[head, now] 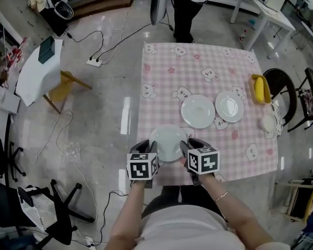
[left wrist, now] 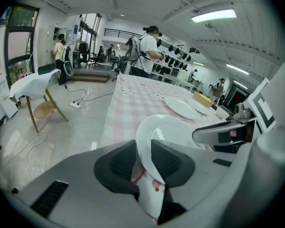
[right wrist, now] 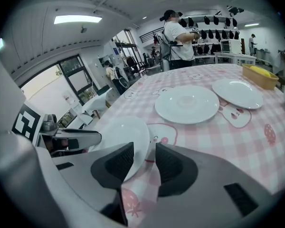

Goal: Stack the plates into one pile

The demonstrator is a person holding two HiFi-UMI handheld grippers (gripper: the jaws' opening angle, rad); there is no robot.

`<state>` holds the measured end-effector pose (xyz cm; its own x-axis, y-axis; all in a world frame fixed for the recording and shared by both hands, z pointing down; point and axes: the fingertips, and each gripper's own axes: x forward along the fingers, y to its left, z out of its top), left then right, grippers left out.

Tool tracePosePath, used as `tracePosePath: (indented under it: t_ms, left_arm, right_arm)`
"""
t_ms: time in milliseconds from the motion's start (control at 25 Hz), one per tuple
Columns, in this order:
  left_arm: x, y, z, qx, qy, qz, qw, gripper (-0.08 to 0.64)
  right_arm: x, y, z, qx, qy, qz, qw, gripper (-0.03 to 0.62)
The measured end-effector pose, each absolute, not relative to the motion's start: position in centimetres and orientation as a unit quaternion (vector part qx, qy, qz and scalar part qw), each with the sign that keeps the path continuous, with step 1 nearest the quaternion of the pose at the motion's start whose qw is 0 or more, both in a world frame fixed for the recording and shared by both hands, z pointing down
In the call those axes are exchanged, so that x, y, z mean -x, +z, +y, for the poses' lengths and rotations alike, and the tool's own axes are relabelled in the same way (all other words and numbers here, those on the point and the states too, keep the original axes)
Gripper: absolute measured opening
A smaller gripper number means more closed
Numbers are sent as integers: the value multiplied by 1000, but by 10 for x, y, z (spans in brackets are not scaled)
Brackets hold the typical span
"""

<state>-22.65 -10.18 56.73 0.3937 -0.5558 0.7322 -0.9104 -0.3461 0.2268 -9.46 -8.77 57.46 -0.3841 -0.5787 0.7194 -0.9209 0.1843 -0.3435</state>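
In front of you stands a table (head: pixel 154 113) covered by a pink-and-white checked cloth (head: pixel 198 61) printed with small cartoon animals. At its near edge, closest to you, is the near plate (head: pixel 168 142), white and empty; whether it sits flat on the cloth cannot be told. Further in lies the middle plate (head: pixel 197 111), with a smaller plate (head: pixel 229 106) just beside it on your right. Near the right edge sit a yellow tray (head: pixel 260 88) and a small white dish (head: pixel 269 123).
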Motion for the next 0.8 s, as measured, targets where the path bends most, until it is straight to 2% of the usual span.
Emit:
tracePosePath:
  t_ms: [400, 440, 800]
  left_arm:
    - [228, 565, -103, -772, 278, -471, 323, 120]
    - [228, 565, -103, -772, 278, -471, 324, 120]
    - [227, 567, -103, -771, 276, -468, 333, 115]
  right_arm:
    - [99, 573, -88, -519, 369, -728, 252, 143]
    - [101, 573, -88, -520, 368, -728, 253, 123]
    - [100, 574, -88, -524, 372, -728, 241, 104]
